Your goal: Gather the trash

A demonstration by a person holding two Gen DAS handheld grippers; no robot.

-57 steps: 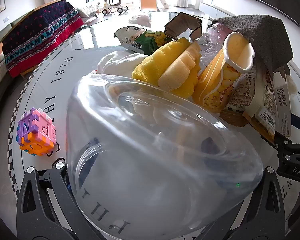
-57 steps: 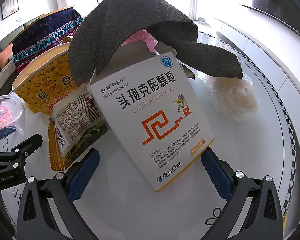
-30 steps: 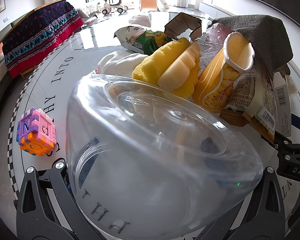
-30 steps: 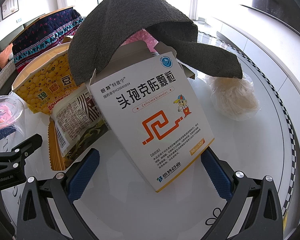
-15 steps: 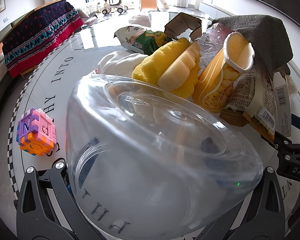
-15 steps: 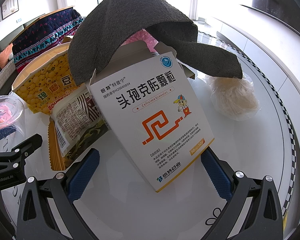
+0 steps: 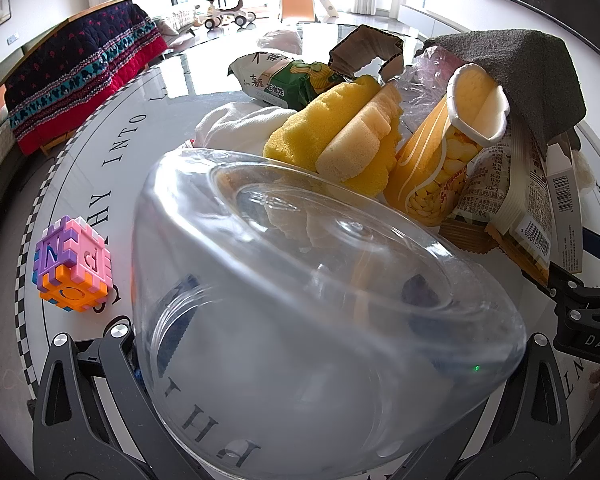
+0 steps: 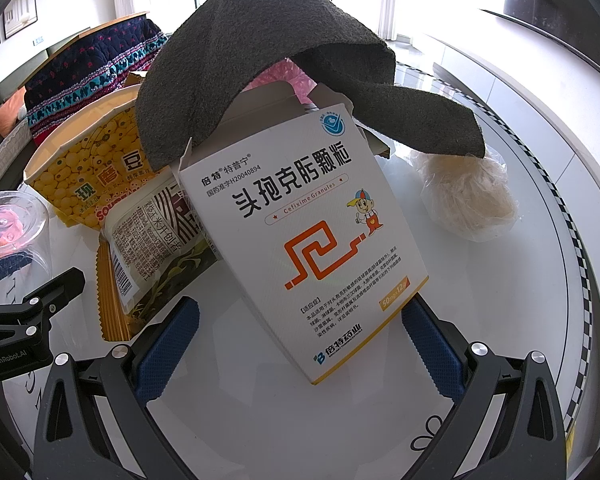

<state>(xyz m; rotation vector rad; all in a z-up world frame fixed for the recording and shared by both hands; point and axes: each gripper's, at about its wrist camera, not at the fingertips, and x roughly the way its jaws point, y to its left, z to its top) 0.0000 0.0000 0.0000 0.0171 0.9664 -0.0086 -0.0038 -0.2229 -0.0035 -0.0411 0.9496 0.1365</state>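
The right gripper point(image 8: 296, 344) stands wide open, empty, astride the medicine box's point(image 8: 304, 236) lower corner. The box leans on the trash pile, long axis running away. The left gripper point(image 7: 300, 380) clasps a clear cup point(image 7: 300, 300).

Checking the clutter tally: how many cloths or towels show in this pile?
2: a dark grey cloth draped over the medicine box, and a white cloth behind the clear glass. Others may be buried.

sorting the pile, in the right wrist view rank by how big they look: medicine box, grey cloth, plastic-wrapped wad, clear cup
1. medicine box and grey cloth: alike, and the box sits nearer the camera, so unranked
2. plastic-wrapped wad
3. clear cup, partly cut off at the edge
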